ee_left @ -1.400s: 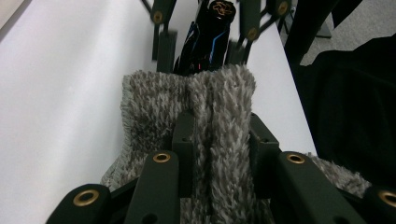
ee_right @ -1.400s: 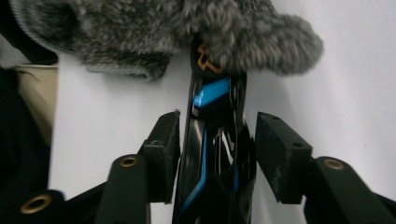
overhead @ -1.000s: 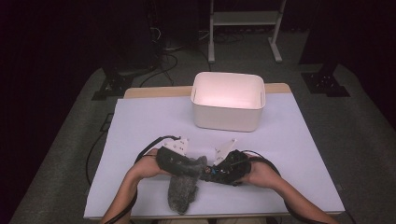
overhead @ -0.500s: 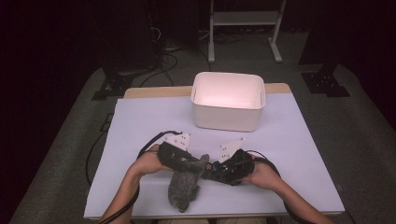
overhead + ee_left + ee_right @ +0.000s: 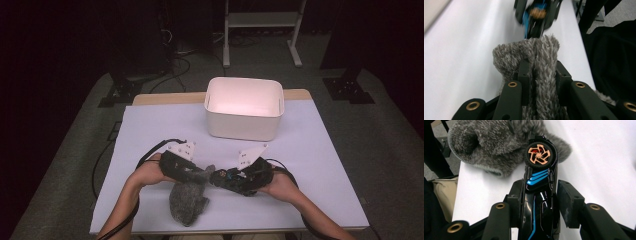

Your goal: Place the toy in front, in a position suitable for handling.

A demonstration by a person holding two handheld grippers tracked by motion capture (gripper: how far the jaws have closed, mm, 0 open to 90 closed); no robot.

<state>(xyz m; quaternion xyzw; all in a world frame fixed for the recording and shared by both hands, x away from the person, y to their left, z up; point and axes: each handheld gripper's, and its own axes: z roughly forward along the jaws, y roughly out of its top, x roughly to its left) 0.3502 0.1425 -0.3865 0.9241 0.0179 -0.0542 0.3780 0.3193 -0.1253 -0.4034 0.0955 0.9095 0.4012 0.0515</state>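
Note:
A grey fuzzy sock [image 5: 187,202] lies on the white table sheet [image 5: 150,130] near the front edge. Its open cuff [image 5: 524,52] is raised, and my left gripper [image 5: 200,175] is shut on one side of that cuff; the pads [image 5: 524,72] pinch the fabric. My right gripper [image 5: 235,181] is shut on a black toy car [image 5: 539,182] with blue stripes and an orange wheel. It points toward the left one. The car's front [image 5: 220,177] meets the sock [image 5: 491,142] at its mouth. The same car [image 5: 536,15] appears blurred beyond the cuff.
A white empty bin [image 5: 245,107] stands at the back of the table, right of centre. Cables trail from both grippers over the sheet. The person's forearms come in over the front edge [image 5: 225,231].
The car's front has crept slightly closer to the sock's mouth. Both hands stay almost in place.

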